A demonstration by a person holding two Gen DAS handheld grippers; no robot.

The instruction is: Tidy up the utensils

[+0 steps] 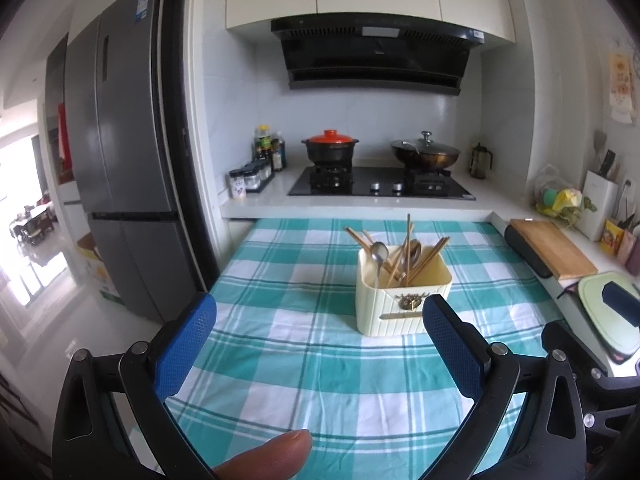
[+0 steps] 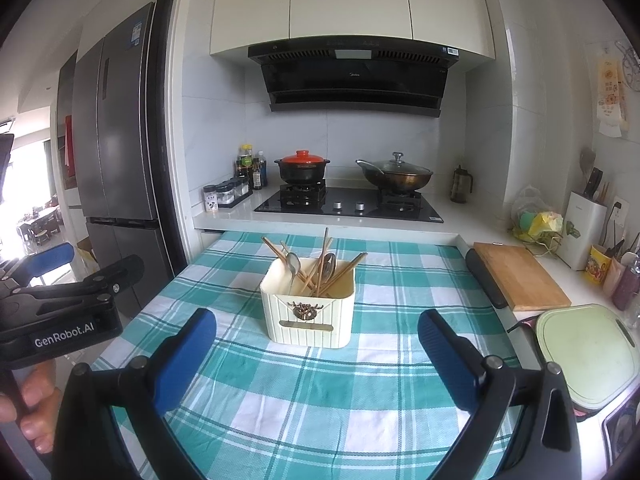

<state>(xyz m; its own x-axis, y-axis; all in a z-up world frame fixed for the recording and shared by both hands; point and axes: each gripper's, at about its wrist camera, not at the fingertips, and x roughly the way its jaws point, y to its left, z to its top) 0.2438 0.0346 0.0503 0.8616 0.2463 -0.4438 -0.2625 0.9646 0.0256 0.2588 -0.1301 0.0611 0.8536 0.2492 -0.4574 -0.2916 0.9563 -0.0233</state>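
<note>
Checked desk (image 2: 320,400) by the stove: spoons (image 2: 294,264) and chopsticks (image 2: 348,266) stand jumbled in the cream holder (image 2: 308,316) mid-desk — both grippers' jaws wide, empty; sorting stage unclear.

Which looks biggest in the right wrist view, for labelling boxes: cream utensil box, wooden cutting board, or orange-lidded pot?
1. wooden cutting board and cream utensil box: too alike to rank, and the box sits nearer the camera.
2. orange-lidded pot, farthest away.
</note>
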